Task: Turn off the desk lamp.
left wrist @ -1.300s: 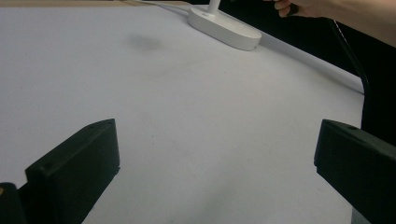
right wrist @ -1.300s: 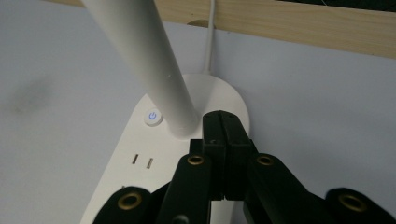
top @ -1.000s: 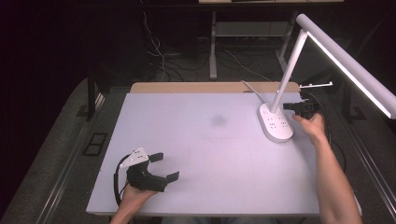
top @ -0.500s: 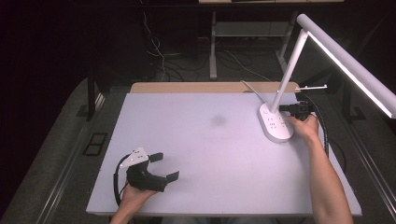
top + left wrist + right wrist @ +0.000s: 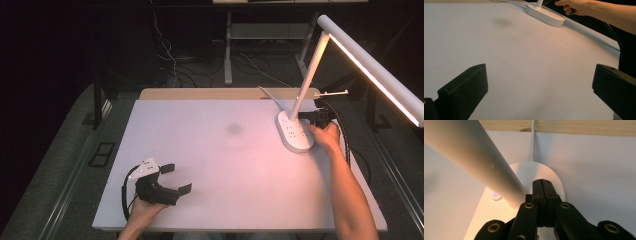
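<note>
Right gripper (image 5: 543,185): jaws pressed together on nothing, tips over the oval base (image 5: 295,131) of the one white desk lamp (image 5: 310,75), just beside its slanted stem, near a small lit button (image 5: 496,194). Shifted closer over the base than a second ago. Left gripper (image 5: 170,177): jaws spread wide, empty, resting low on the white tabletop (image 5: 220,150), well apart from the lamp, unmoved. Two grippers, one lamp.
</note>
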